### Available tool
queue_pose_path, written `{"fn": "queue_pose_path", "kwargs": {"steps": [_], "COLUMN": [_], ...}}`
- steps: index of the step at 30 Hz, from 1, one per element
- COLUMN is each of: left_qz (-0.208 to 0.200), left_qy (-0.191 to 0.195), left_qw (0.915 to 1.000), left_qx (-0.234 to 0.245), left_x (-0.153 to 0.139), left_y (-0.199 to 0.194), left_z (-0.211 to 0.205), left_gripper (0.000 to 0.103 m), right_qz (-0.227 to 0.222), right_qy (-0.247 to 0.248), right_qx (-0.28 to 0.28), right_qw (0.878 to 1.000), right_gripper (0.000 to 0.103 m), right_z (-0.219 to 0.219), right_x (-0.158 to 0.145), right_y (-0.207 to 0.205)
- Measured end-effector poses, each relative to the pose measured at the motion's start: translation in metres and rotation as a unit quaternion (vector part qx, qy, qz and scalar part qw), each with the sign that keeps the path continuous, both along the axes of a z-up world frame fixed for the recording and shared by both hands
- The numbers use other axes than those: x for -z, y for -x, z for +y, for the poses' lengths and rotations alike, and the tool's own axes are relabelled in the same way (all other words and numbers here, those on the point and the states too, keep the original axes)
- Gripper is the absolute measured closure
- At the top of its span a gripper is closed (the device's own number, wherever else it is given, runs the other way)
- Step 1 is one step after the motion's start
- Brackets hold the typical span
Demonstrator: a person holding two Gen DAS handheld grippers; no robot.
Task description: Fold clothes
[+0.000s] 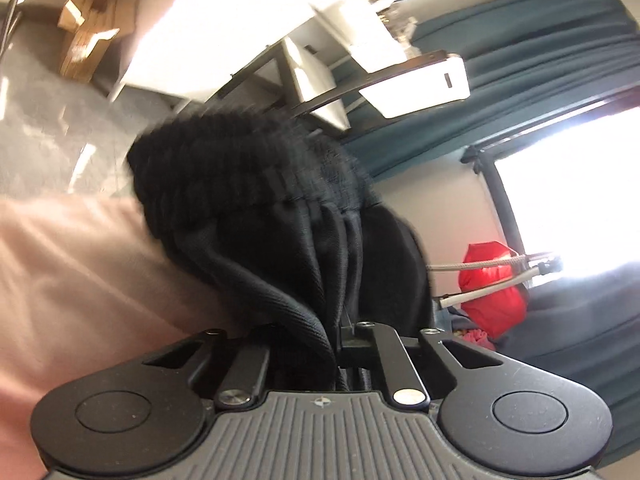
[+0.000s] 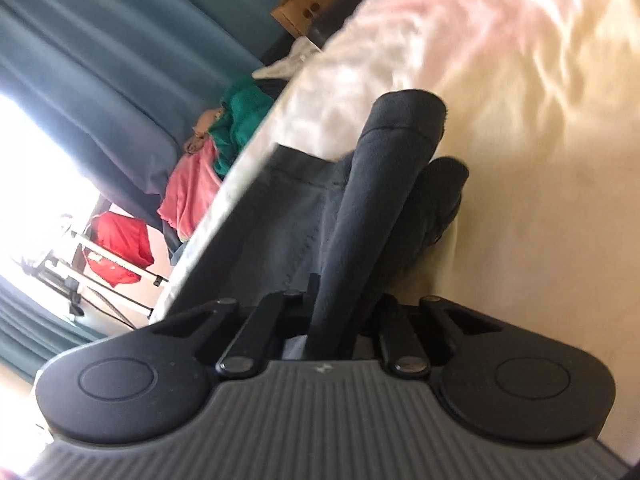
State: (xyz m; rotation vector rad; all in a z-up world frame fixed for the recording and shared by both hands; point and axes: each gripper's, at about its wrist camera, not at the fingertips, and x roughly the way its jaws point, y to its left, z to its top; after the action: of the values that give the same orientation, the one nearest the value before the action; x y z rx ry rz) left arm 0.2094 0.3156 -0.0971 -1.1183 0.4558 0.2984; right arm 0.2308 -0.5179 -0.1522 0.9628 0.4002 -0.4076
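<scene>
Trousers (image 1: 256,208) bunch at twelve o'clock; we clamp left gripper (image 1: 340,332) and right gripper (image 2: 332,312) on them to lift.

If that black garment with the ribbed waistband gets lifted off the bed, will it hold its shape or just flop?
Probably flop: the black ribbed-waistband garment already bunches into soft folds where the left gripper pinches it. It looks thick, so likely weighty for cloth. The knit texture suggests it won't slip easily.

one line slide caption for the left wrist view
Left gripper shut on black garment over pink bedding.
</scene>
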Motion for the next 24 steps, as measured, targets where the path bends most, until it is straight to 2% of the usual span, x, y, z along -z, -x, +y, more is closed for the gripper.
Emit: {"fn": "queue_pose_path", "kwargs": {"steps": [3,6,11,15,19,22,24], "left_qz": [-0.027,-0.025,-0.020,-0.010,0.011,0.031,0.037], "left_qy": [-0.034,-0.057,-0.061,-0.061,-0.041,-0.069,-0.068], "left_qw": [0.9989,0.9975,0.9972,0.9969,0.9968,0.9931,0.9927], "left_qx": [0.015,0.033,0.038,0.049,0.067,0.090,0.092], "left_x": [-0.034,-0.053,-0.075,-0.093,-0.098,-0.097,-0.085], "left_y": [0.007,0.016,0.056,0.102,0.150,0.174,0.184], "left_z": [0.005,0.012,0.017,0.027,0.041,0.042,0.043], "left_gripper": [0.096,0.096,0.096,0.096,0.096,0.096,0.095], "right_qz": [-0.012,-0.009,-0.007,-0.006,-0.008,-0.010,-0.014], "right_qy": [0.001,-0.005,-0.033,-0.044,-0.060,-0.064,-0.078], "right_qx": [0.000,0.000,0.005,0.003,0.006,0.005,0.010], "right_qw": [1.000,1.000,0.999,0.999,0.998,0.998,0.997], "right_gripper": [0.094,0.094,0.094,0.094,0.094,0.094,0.094], "right_z": [0.005,0.013,0.021,0.021,0.015,0.013,0.013], "right_x": [-0.017,-0.028,-0.032,-0.031,-0.024,-0.012,0.001], "right_y": [0.021,0.046,0.099,0.145,0.190,0.214,0.225]}}
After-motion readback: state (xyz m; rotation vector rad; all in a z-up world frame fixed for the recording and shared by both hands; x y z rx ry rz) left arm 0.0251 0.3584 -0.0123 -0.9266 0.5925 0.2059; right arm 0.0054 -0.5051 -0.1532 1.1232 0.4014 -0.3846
